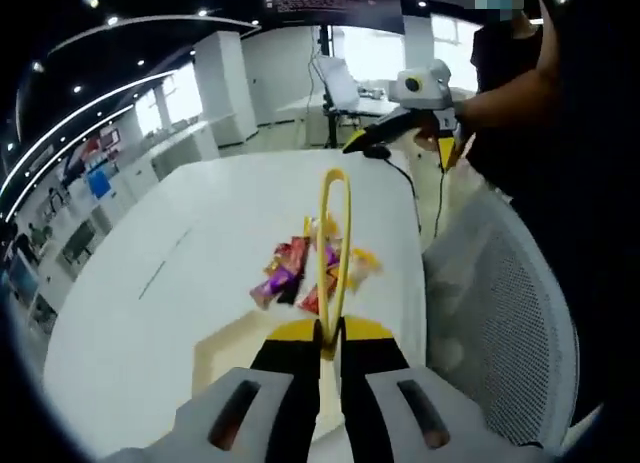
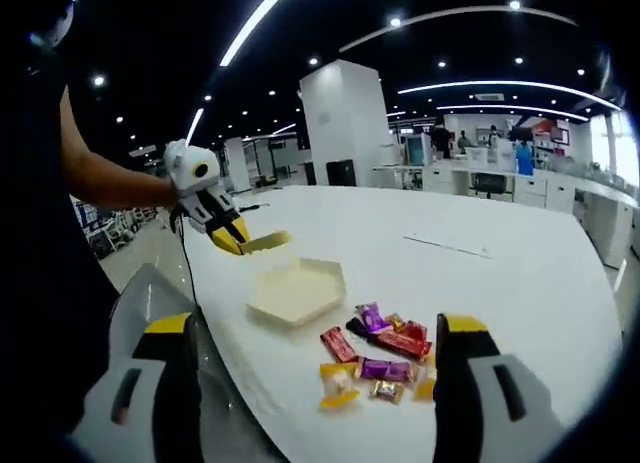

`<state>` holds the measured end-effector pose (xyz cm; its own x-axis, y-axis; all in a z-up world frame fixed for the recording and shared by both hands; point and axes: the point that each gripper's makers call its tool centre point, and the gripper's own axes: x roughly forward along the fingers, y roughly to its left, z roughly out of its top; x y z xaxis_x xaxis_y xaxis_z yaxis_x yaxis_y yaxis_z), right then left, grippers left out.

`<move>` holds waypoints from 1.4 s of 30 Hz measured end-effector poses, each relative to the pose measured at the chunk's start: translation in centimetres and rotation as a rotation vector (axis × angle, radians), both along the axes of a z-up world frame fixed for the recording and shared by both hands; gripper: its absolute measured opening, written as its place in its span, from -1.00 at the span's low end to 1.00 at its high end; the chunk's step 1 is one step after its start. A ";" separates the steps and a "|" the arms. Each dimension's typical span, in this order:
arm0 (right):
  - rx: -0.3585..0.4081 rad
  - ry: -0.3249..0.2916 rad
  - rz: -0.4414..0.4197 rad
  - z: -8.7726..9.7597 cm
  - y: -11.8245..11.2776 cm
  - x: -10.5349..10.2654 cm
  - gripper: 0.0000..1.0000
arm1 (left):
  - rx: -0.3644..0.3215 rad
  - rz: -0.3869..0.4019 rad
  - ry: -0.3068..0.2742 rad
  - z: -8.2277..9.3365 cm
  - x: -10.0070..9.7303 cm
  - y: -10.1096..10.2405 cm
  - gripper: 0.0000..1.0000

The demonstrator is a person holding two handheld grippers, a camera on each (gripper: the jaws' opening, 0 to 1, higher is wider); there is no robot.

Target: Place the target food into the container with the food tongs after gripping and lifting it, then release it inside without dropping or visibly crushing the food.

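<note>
In the left gripper view, the left gripper [image 1: 330, 348] has its jaws pressed together on yellow tongs [image 1: 335, 245], which reach out over the candies [image 1: 300, 273] on the white table [image 1: 150, 283]; whether the tong tips are spread or touching a candy I cannot tell; the right gripper [image 1: 447, 148] shows beyond the table's far edge, held by a person. In the right gripper view, the right gripper [image 2: 315, 383] has its jaws spread wide and holds nothing; the wrapped candies [image 2: 380, 355] lie between them on the table [image 2: 480, 273]; a cream hexagonal tray [image 2: 297, 291] sits just beside the pile, with no candy in it; the left gripper [image 2: 215, 215] with the tongs [image 2: 262, 243] hangs beyond the tray.
</note>
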<state>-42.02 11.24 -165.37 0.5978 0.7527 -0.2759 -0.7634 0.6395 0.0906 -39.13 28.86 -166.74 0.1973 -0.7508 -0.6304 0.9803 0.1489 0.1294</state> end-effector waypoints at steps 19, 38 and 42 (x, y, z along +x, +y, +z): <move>0.134 -0.053 0.360 9.2 18.2 -0.3 -0.14 | -0.093 -0.181 0.041 10.4 -2.7 2.7 -0.98; 0.209 -0.036 0.472 10.8 21.6 0.1 -0.52 | -0.083 -0.122 0.059 11.2 -2.9 3.4 -0.97; 0.267 -0.048 0.460 11.2 21.7 0.1 -0.60 | -0.072 -0.130 0.081 11.0 -3.2 3.1 -0.96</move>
